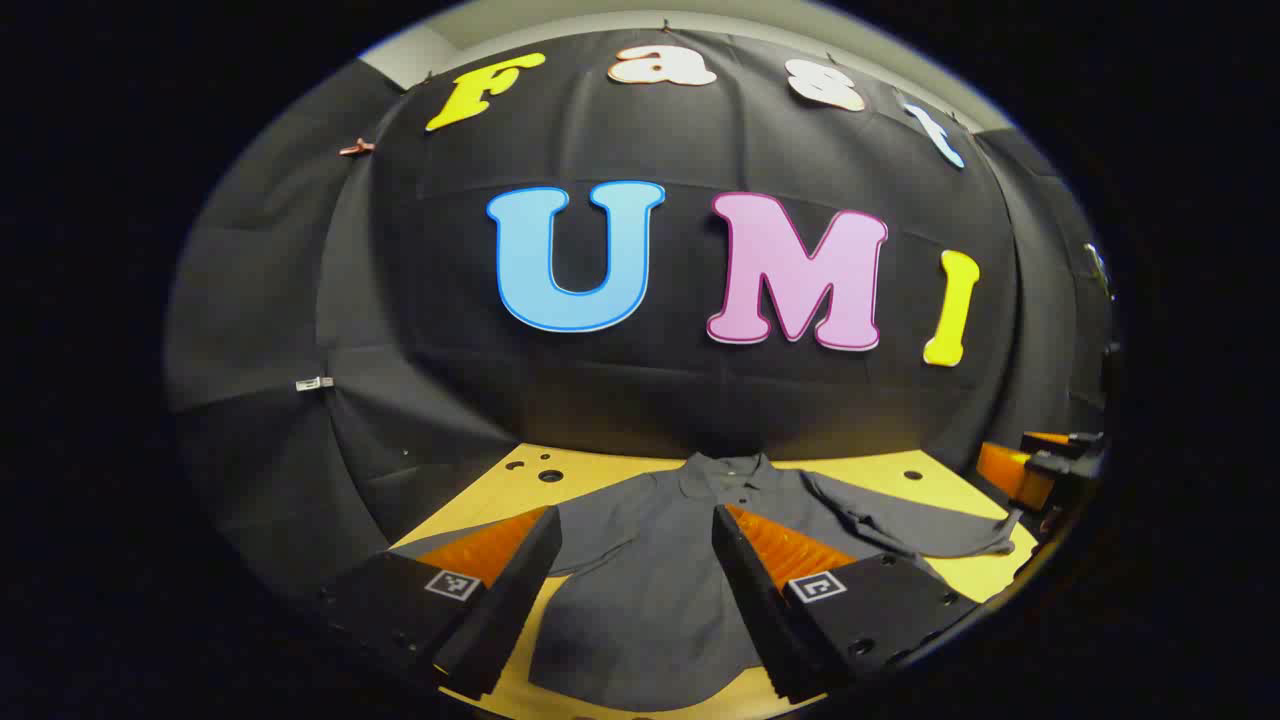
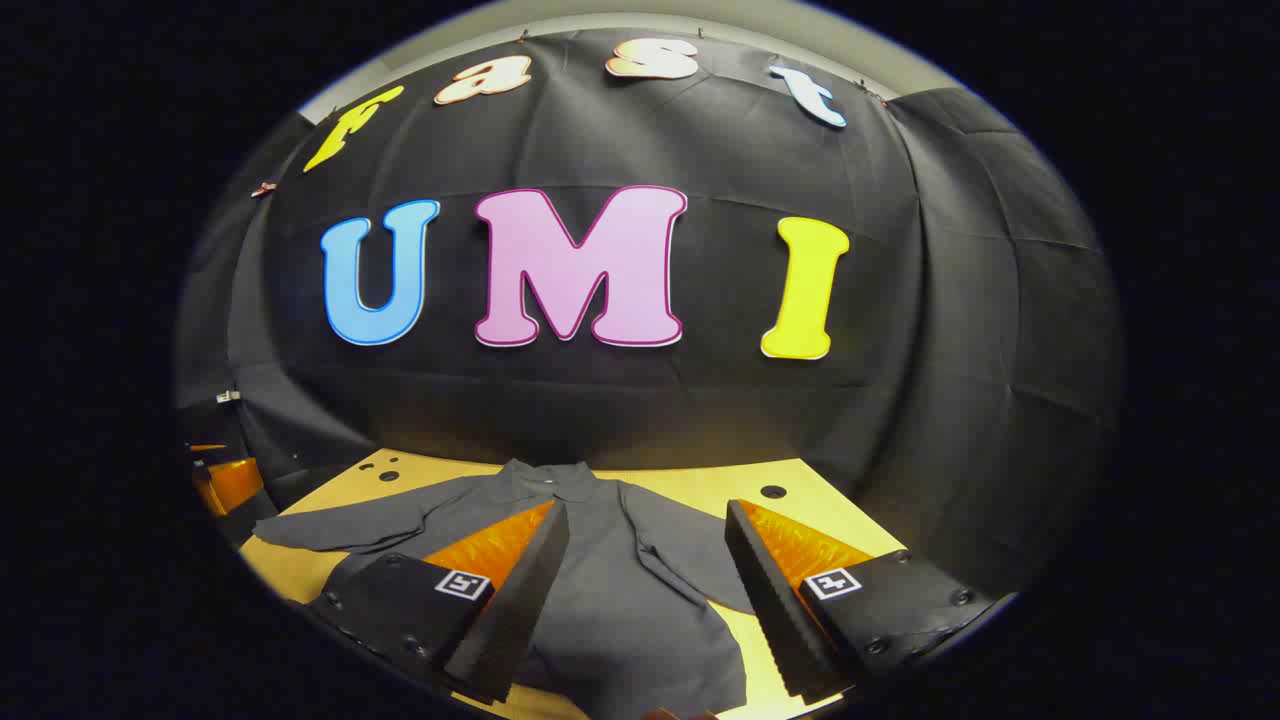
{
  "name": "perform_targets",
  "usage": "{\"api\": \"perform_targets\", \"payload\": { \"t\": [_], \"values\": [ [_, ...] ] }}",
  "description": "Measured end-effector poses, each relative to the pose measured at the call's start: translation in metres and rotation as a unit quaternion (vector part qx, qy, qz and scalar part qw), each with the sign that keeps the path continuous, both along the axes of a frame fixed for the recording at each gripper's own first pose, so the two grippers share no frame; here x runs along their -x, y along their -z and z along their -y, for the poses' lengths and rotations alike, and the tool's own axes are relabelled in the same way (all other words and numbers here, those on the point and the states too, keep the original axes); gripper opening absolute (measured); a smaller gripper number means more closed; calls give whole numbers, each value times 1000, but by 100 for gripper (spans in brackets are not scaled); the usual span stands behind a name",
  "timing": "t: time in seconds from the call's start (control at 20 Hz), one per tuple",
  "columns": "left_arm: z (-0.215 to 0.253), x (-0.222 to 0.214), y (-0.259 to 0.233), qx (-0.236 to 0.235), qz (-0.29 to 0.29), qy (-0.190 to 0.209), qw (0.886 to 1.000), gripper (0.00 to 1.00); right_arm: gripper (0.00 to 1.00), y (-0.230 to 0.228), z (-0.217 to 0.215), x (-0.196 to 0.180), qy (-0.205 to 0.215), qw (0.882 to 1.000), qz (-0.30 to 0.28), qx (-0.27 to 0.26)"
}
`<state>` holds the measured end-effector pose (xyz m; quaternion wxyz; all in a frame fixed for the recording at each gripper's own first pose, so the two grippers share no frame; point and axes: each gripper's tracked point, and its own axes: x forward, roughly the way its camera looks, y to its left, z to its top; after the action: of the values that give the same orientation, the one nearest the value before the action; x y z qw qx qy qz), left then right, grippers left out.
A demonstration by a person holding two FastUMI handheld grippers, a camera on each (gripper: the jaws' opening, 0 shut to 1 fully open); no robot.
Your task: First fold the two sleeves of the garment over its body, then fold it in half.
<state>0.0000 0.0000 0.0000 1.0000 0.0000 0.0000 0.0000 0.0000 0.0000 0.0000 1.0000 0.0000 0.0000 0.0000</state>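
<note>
A dark grey long-sleeved shirt (image 1: 650,560) lies spread flat, front up, on a light wooden table (image 1: 880,470), its collar (image 1: 722,466) toward the black cloth wall at the back and its hem toward the camera; in the left gripper view the left tongs (image 1: 635,590) hover above the lower body of the shirt with their two fingers spread wide apart and nothing between them; the cloth shows through the gap; one finger (image 1: 500,610) sits over the shirt's left-hand edge in this view, the other finger (image 1: 760,600) over its right-hand side; the sleeve (image 1: 900,525) on the right of this view stretches outward across the table, somewhat rumpled, its cuff near the table's edge; at the far right edge of this view part of the other gripper (image 1: 1040,465) is visible, too cut off to tell its state there; several round holes (image 1: 550,476) dot the table near the back corner

In the right gripper view the right tongs (image 2: 640,600) are likewise wide apart and empty, held above the shirt (image 2: 620,610); the far sleeve (image 2: 350,522) lies stretched out to the left across the table (image 2: 700,480), while the nearer sleeve (image 2: 690,560) lies between the two fingers, angled along the shirt's side; the collar (image 2: 545,475) points toward the wall; neither sleeve is folded over the body
</note>
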Motion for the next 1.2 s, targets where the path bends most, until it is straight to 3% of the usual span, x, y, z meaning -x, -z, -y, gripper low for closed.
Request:
{"api": "perform_targets", "payload": {
  "t": [0.55, 1.2],
  "values": [
    [-1, -10, 13, 5, -11, -21, 1000, 95, 98, 13, 10, -22, -16, 1000, -19, 3],
    [32, -5, 11, -23, -2, -3, 1000, 96, 98, 29, 47, -45, 0, 999, -34, 1]
  ]
}}
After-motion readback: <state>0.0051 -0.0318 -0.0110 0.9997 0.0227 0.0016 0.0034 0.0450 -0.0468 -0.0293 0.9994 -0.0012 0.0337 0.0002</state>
